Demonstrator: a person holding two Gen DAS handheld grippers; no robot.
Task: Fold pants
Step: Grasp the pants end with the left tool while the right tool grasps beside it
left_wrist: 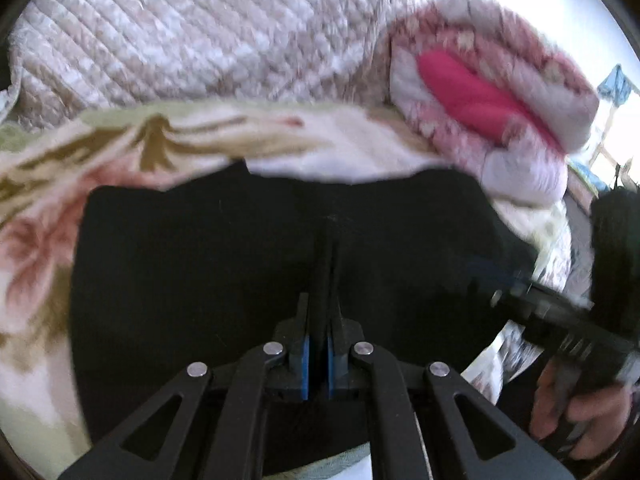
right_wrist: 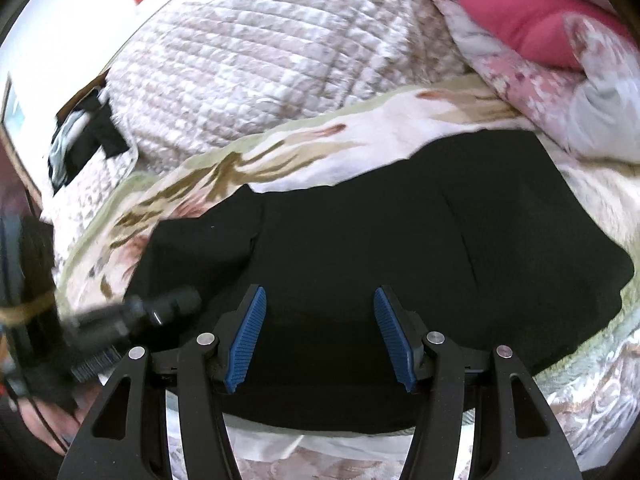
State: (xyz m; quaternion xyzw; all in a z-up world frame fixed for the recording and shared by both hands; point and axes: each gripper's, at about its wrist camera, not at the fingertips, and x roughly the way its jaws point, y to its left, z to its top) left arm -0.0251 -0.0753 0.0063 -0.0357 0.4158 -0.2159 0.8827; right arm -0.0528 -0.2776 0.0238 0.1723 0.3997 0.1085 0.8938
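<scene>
pants (left_wrist: 240, 260): lying folded on floral blanket (left_wrist: 60, 200) on bed
L hand-held gripper (left_wrist: 326, 240): clenching a pants fold
R hand-held gripper (right_wrist: 320, 332): hovering released over pants
step: prob mid-fold
next: R needing to grab an edge

A bed with a quilted beige cover (right_wrist: 248, 80) carries everything. On it lies a floral blanket (left_wrist: 168, 140), and the black pants (right_wrist: 360, 248) lie flat on that blanket (partly folded, it seems). A pink floral comforter (left_wrist: 520, 92) is bunched beside them.
</scene>
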